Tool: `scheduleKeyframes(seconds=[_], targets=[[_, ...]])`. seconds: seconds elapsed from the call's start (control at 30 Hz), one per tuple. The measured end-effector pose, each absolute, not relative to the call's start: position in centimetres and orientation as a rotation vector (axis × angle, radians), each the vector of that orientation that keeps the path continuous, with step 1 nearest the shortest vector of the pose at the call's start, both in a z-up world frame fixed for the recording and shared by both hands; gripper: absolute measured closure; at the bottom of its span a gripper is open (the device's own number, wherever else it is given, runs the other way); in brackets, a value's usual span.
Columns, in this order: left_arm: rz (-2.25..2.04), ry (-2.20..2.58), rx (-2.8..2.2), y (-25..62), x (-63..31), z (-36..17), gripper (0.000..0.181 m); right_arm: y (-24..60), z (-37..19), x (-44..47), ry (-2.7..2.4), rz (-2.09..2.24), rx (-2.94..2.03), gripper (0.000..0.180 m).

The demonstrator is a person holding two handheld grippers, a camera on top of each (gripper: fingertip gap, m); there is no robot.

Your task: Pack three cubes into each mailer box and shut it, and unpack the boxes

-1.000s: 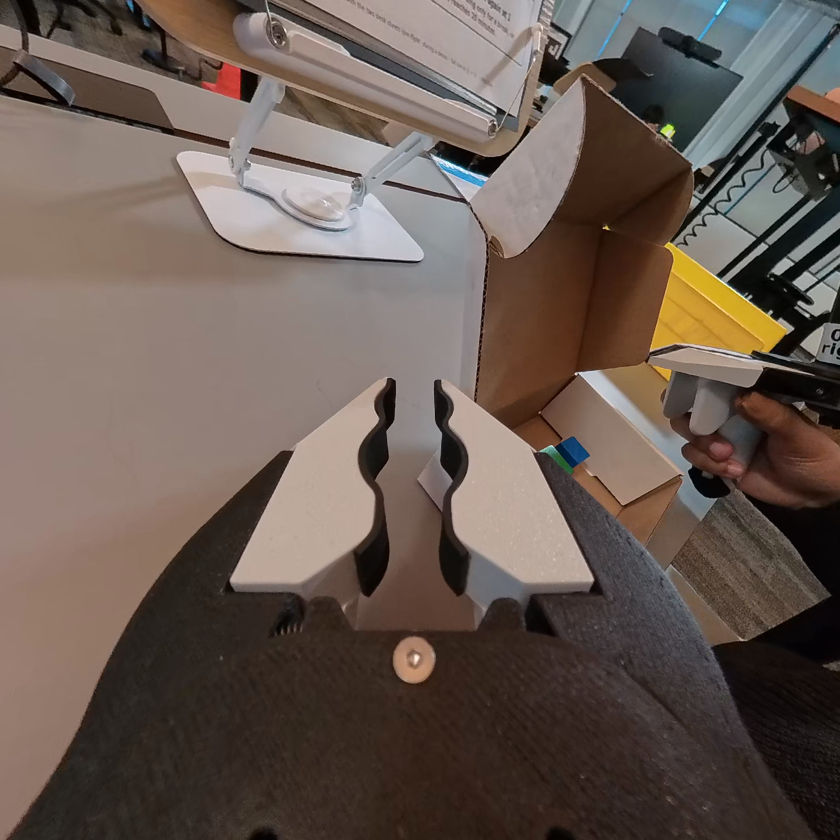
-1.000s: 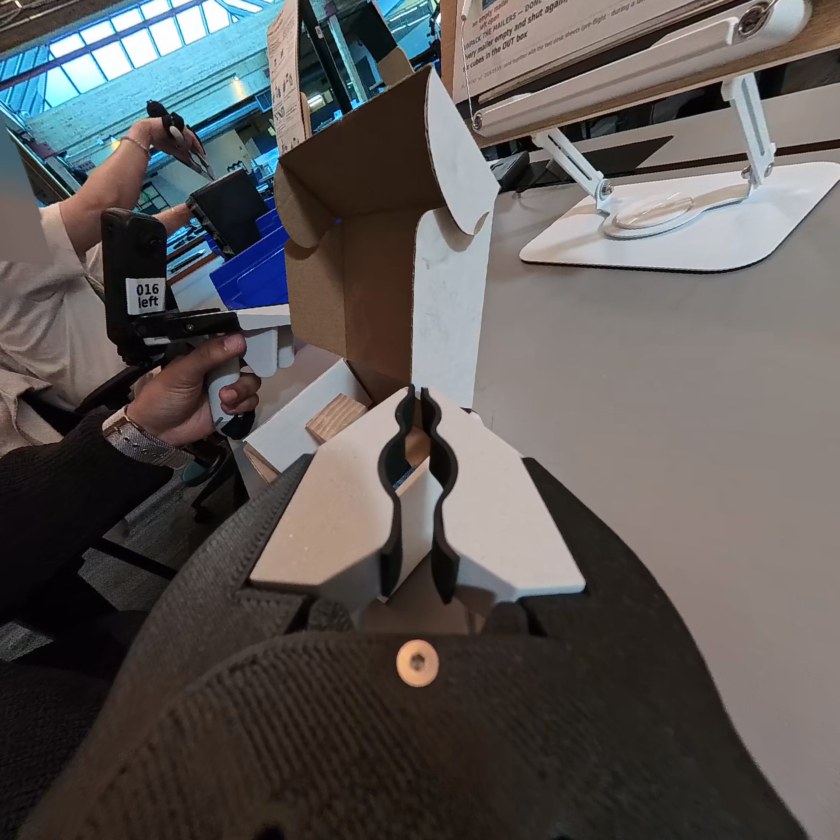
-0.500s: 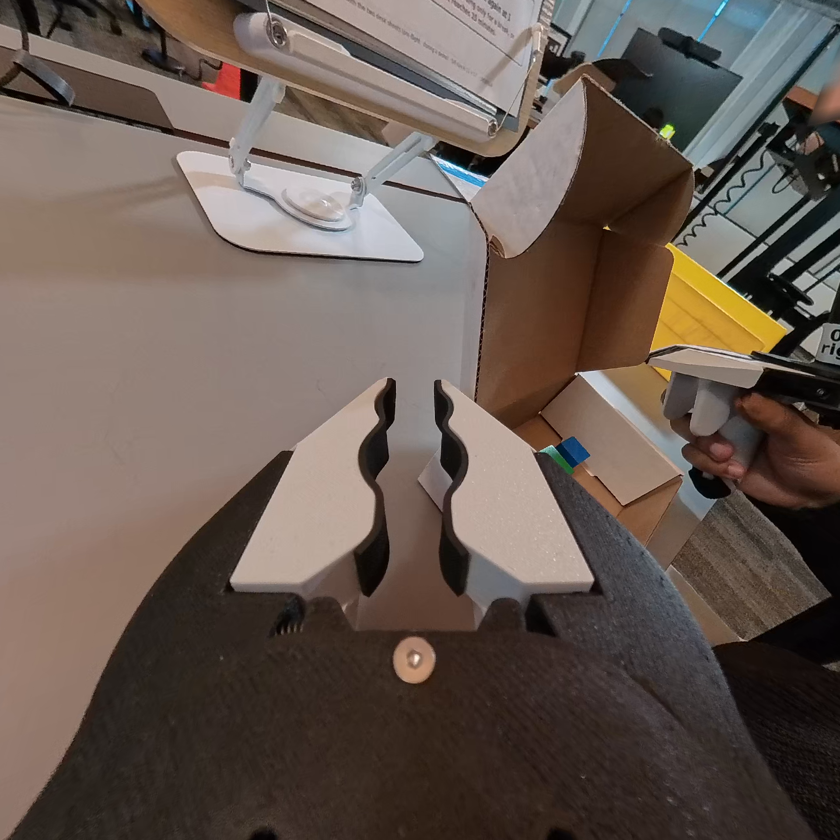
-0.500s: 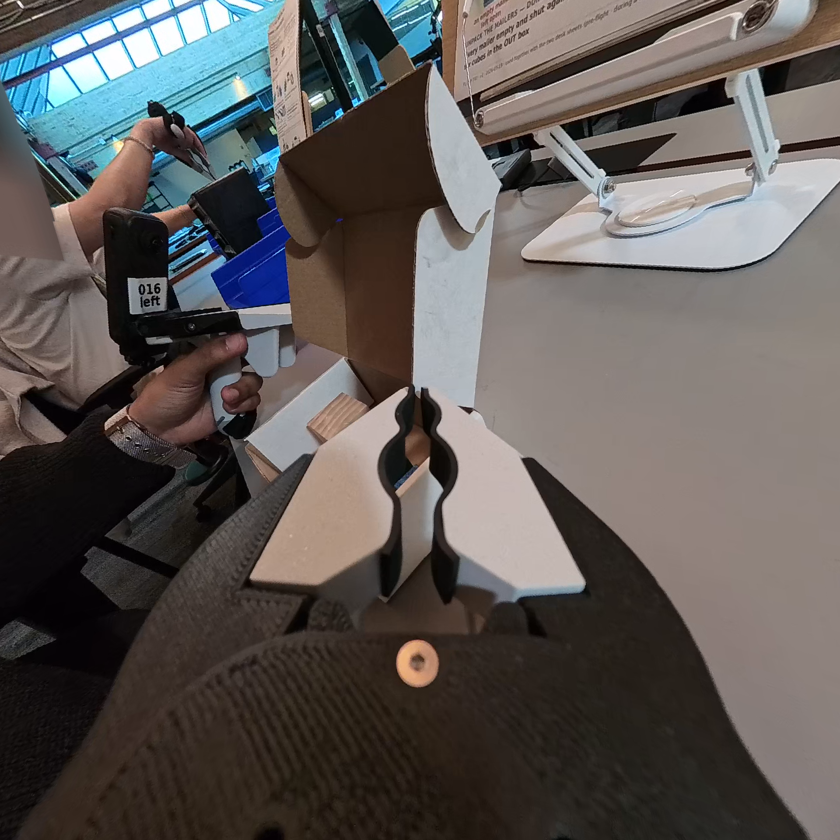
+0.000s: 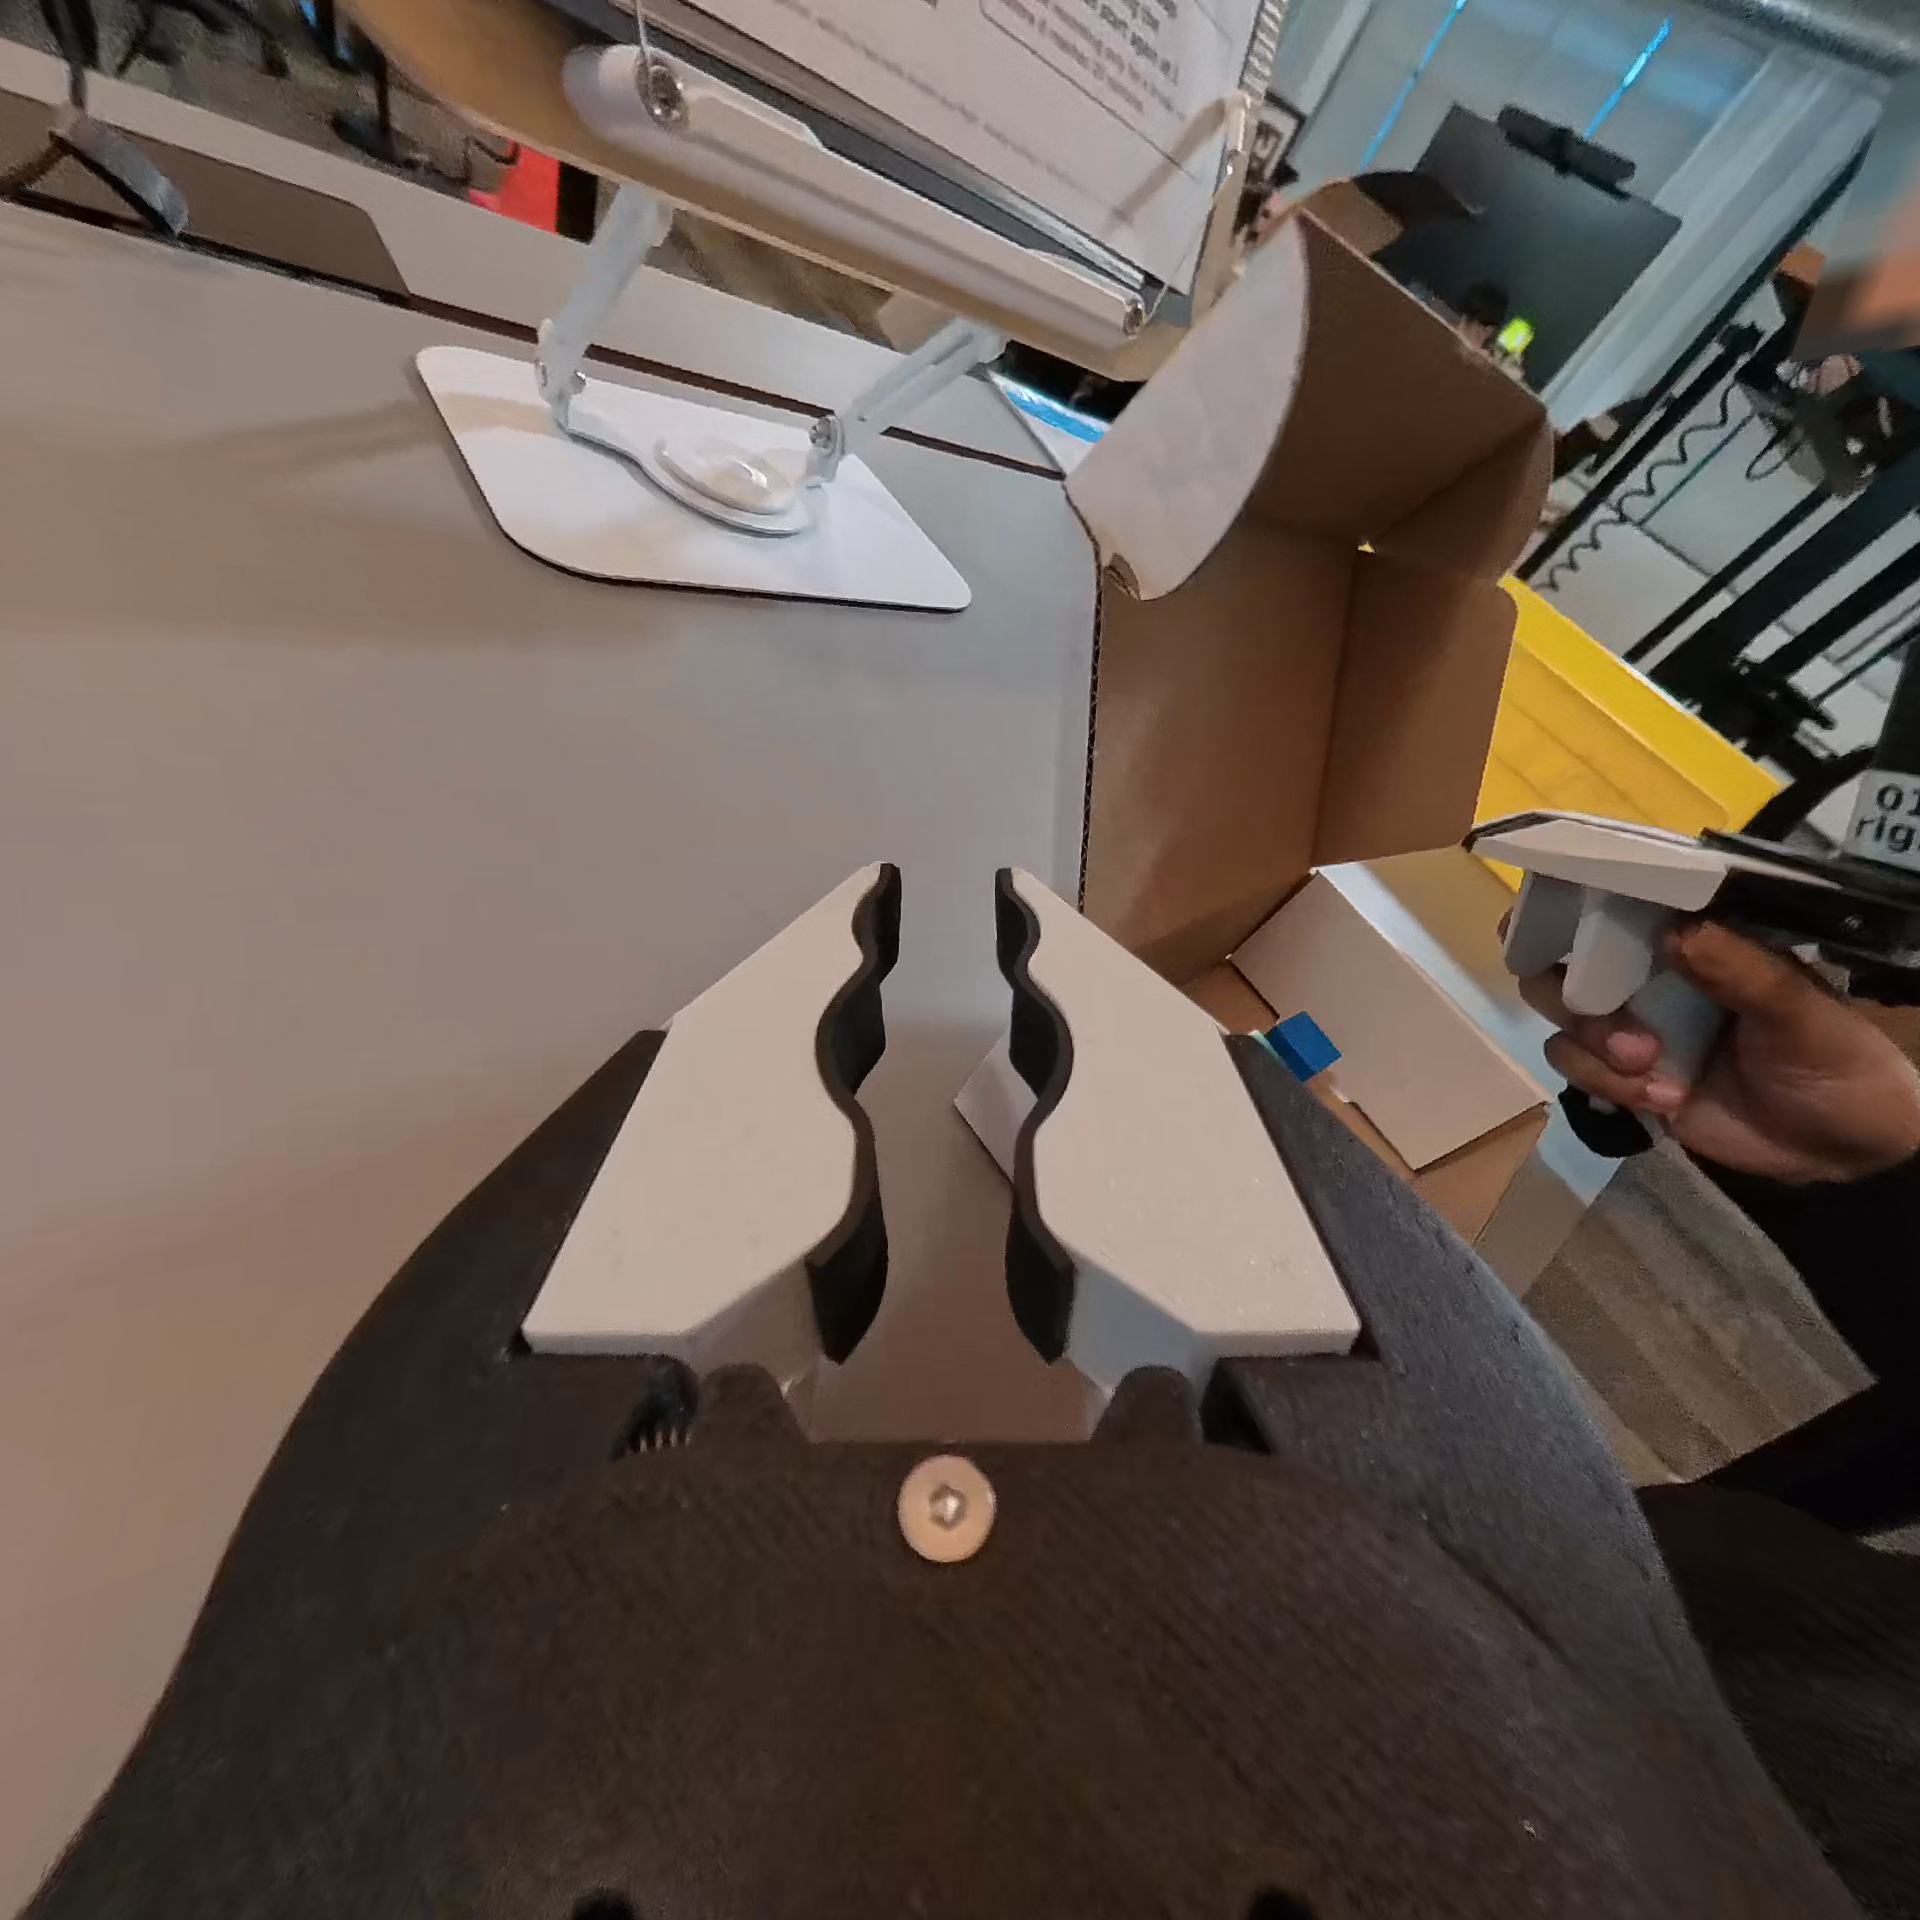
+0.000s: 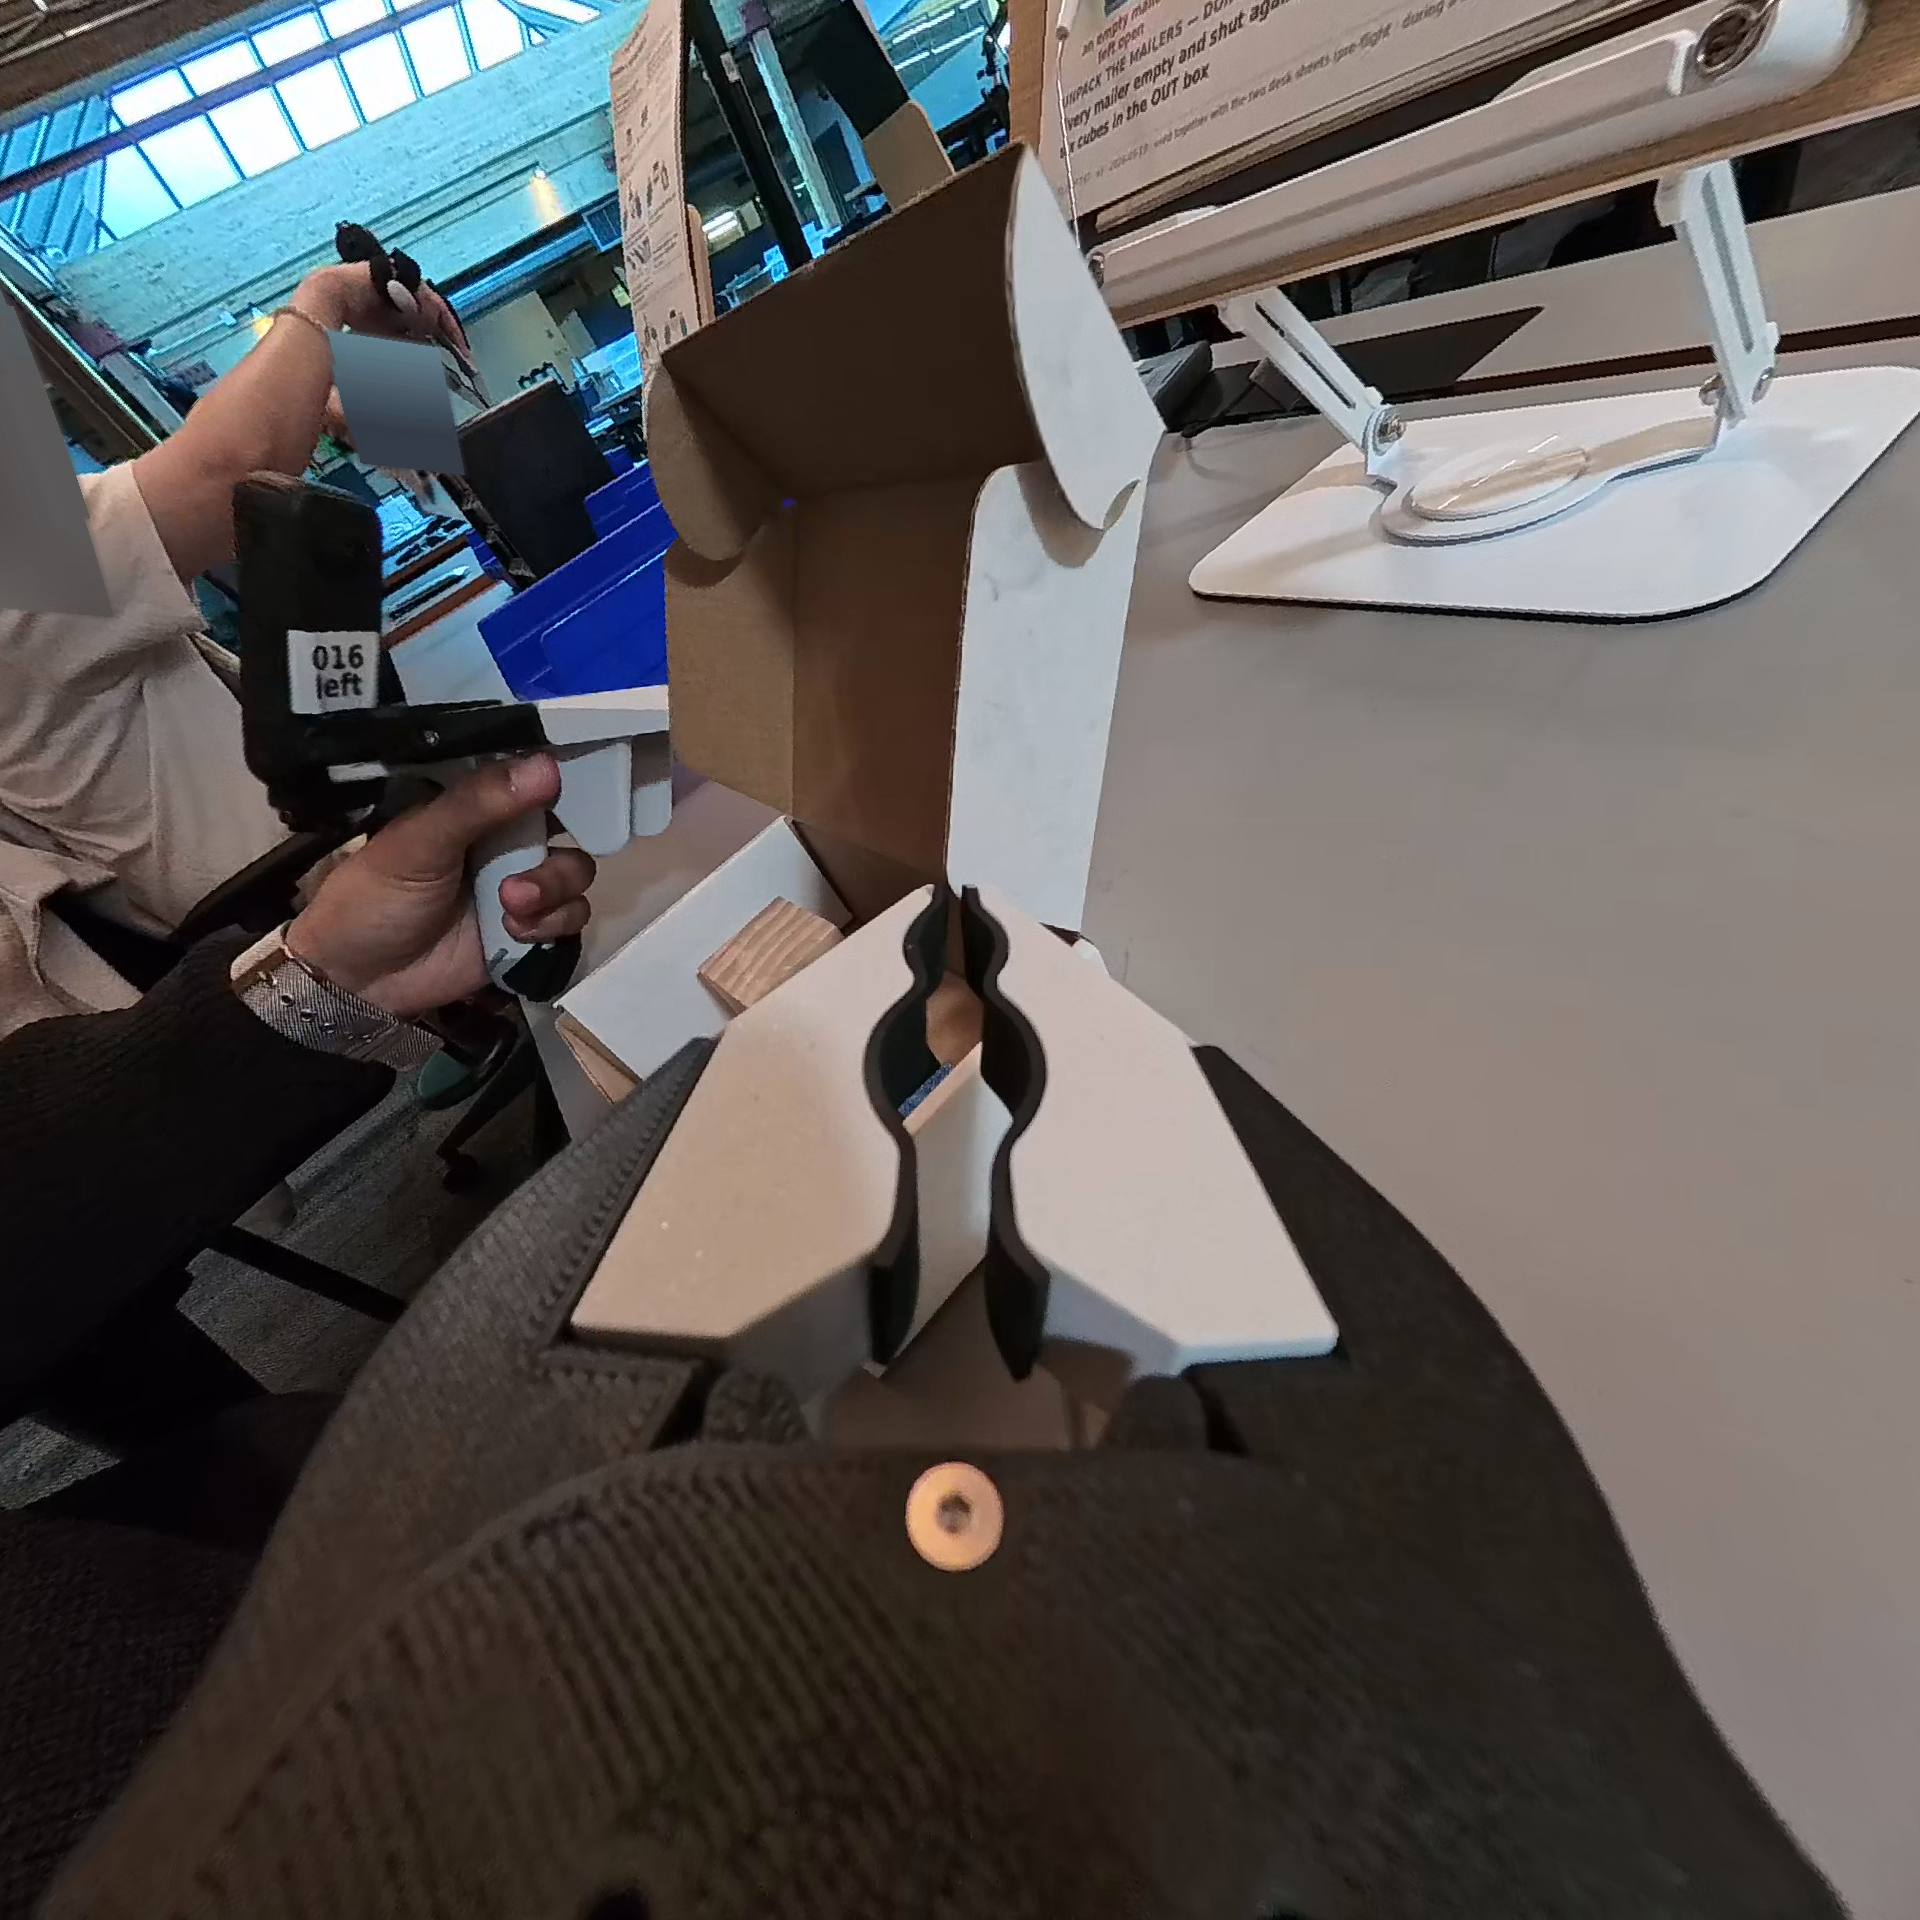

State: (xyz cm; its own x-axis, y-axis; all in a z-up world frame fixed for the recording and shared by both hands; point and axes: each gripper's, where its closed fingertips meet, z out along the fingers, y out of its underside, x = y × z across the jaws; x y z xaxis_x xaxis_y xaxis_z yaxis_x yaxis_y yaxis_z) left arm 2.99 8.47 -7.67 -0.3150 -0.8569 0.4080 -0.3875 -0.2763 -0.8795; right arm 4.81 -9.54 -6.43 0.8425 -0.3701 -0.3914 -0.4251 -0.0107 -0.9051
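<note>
An open cardboard mailer box (image 5: 1247, 748) stands at the grey table's edge with its lid upright; it also shows in the right wrist view (image 6: 862, 623). Inside it I see a blue cube (image 5: 1304, 1044), a green sliver beside it, and a wooden cube (image 6: 769, 951). My left gripper (image 5: 945, 894) is open by a narrow gap and empty, just left of the box's white side flap. My right gripper (image 6: 954, 899) is shut, its tips at the lower corner of the lid's other side flap, above the box's side wall. Each gripper shows in the other view, at the lid's sides (image 5: 1481, 840) (image 6: 655, 717).
A white document stand (image 5: 675, 520) sits on the grey table (image 5: 416, 831) behind the box, also in the right wrist view (image 6: 1558, 520). A yellow bin (image 5: 1590, 748) is beyond the box. Blue bins (image 6: 582, 623) and another person (image 6: 104, 675) are off the table. Some 20 cm of space lies between my two pairs of fingers.
</note>
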Motion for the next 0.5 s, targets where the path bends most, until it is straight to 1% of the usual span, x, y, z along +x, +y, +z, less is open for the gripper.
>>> scheduleKeyframes(seconds=[0.33, 0.5], targets=[[-1.634, 1.586, -1.495, 8.1, 2.9, -7.2, 0.166, -9.3, -6.4, 6.0, 0.644, 0.011, -1.606, 0.180], [-1.653, 1.631, -1.463, 7.1, 2.6, -7.1, 0.174, -8.7, -6.5, 6.4, 0.633, -0.007, -1.618, 0.180]])
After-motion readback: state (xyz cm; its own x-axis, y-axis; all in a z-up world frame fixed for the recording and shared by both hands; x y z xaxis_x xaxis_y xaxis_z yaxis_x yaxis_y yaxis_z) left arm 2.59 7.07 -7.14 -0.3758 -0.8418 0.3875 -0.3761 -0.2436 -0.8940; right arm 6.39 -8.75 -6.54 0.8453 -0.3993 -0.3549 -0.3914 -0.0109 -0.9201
